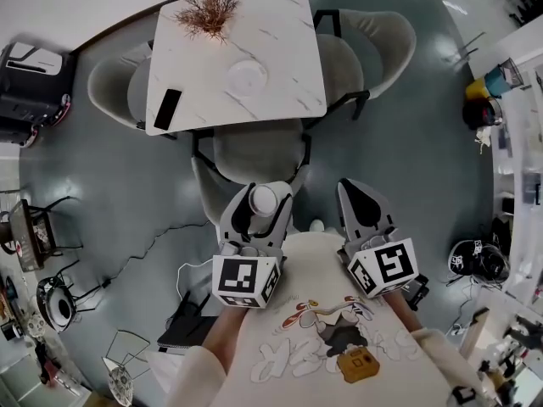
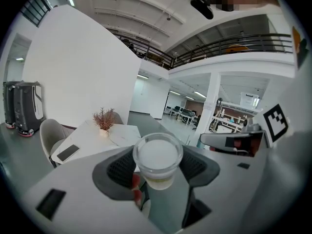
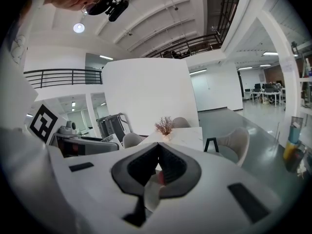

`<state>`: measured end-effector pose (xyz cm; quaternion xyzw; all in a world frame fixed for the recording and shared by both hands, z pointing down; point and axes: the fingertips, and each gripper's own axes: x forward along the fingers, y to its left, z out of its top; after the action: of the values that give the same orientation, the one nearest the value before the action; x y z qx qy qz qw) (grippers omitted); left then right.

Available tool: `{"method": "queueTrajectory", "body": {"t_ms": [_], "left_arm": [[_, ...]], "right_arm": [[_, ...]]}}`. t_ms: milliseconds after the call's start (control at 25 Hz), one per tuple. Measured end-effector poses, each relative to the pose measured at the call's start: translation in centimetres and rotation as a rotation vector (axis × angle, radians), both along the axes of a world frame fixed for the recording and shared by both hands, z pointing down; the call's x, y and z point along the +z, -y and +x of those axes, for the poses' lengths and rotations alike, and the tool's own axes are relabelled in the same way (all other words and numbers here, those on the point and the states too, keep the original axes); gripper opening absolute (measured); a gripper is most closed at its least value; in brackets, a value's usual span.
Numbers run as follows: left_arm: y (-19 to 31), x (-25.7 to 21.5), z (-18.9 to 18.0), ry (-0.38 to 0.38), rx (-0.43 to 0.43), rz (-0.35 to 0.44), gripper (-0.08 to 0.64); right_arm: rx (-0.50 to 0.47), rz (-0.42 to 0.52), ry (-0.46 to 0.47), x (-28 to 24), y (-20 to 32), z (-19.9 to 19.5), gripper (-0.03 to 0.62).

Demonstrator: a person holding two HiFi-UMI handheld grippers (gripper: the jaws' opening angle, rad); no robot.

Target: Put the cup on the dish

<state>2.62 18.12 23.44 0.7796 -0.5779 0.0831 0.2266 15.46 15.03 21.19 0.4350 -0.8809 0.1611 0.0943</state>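
The left gripper (image 1: 264,203) grasped the cup (image 2: 157,161), well short of the far desk (image 1: 288,41). Its dish (image 1: 247,76) sat bare. The right gripper (image 3: 158,165) was clenched and empty.

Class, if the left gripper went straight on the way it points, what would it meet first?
Probably the chair on the near side of the table, though height is unclear: the left gripper, holding the cup, might clear it.

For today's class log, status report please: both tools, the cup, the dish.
Left tool shut on cup, held clear of table. Right tool shut, empty. Dish bare on table, cup not yet placed. Chair at table's near side.
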Motion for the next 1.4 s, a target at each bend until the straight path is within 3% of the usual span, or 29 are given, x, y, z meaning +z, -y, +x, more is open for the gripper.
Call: {"method": "queueTrajectory", "body": {"t_ms": [480,960,1400], "left_arm": [[5.6,1.5,-4.9,-0.029,0.047,-0.017,0.278],[11.2,1.8,-3.5,-0.021,0.036,-0.055,0.278],[14.8,1.2,-3.6,0.0,-0.015,-0.033,0.278]], "right_arm": [[-0.04,0.009,-0.071,0.7,4.1,-6.9,0.005],[-0.048,-0.043,-0.036,1.7,10.0,-5.7,0.005],[-0.065,-0.011,-0.021,0.4,14.8,-5.1,0.005]]}}
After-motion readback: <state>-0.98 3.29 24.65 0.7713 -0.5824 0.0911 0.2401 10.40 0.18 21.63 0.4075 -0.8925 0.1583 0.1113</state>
